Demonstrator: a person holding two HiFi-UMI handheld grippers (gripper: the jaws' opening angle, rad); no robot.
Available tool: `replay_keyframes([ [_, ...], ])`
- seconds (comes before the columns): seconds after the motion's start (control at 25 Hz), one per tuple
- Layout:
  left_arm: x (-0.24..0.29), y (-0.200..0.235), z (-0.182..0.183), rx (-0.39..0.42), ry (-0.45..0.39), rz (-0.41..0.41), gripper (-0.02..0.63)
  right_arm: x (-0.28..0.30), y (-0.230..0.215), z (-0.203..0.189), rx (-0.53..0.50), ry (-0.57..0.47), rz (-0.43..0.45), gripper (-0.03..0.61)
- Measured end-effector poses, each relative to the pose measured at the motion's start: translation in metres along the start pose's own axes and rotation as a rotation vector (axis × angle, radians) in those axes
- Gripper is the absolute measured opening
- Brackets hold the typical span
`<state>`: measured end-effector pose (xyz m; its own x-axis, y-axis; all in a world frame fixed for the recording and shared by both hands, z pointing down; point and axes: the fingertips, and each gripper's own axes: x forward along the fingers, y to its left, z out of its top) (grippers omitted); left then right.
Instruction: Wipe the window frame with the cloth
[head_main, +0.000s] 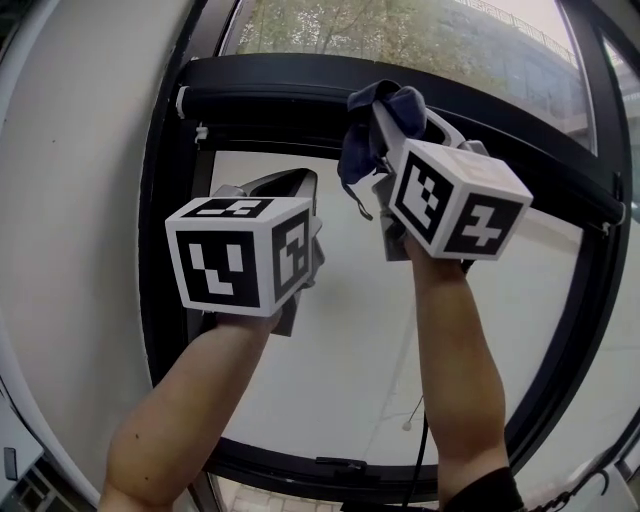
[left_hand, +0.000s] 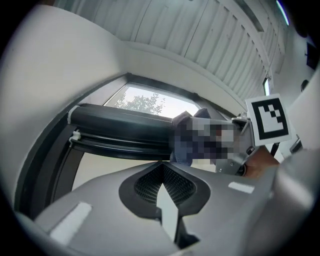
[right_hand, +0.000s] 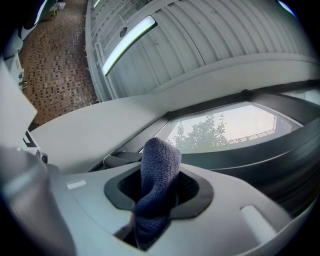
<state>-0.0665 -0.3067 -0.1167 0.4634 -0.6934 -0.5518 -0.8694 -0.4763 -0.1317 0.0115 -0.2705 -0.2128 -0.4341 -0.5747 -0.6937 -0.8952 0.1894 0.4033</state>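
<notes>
At the left, the left gripper (head_main: 288, 190) is raised in front of the window, below the black upper bar (head_main: 280, 95) of the window frame (head_main: 168, 220). In the left gripper view its jaws are together at the tips, with nothing between them. It has no part in the wiping at this moment and touches nothing.

More to the right, the cloth (head_main: 372, 120), dark blue, sits against the upper bar in the head view. The right gripper (head_main: 388, 140) carries it. In the right gripper view the jaws are clamped on the cloth (right_hand: 159, 175), and a folded end stands up out of them toward the glass. Whether the cloth presses on the bar or is only just beside it, I cannot tell from these views.

I judge that the step in hand is to bring the cloth onto the upper bar, so the wiping is at its start or just under way. The next move asks for the right gripper to push the free end of the cloth firmly on the black surface. Then it should slide along the bar with the grip kept tight, so that the cloth does not pull out.
</notes>
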Motion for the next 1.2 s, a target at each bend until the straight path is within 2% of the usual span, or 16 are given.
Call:
replay_keyframes([
  [0.32, 0.024, -0.034, 0.029, 0.047, -0.034, -0.027, -0.006, -0.031, -0.046, 0.003, 0.000, 0.020, -0.031, 0.133],
  [0.48, 0.040, -0.050, 0.045, 0.019, -0.058, -0.061, -0.006, -0.041, -0.064, 0.008, 0.011, 0.024, -0.046, 0.133],
  [0.64, 0.049, -0.070, 0.062, 0.049, -0.087, -0.086, -0.006, -0.056, -0.087, 0.011, -0.007, 0.023, -0.076, 0.133],
  [1.04, 0.076, -0.120, 0.068, 0.056, -0.092, -0.108, -0.006, -0.084, -0.136, 0.013, -0.006, 0.032, -0.105, 0.133],
  [1.2, 0.085, -0.143, 0.070, 0.086, -0.078, -0.119, -0.006, -0.098, -0.156, 0.015, 0.005, 0.019, -0.115, 0.133],
])
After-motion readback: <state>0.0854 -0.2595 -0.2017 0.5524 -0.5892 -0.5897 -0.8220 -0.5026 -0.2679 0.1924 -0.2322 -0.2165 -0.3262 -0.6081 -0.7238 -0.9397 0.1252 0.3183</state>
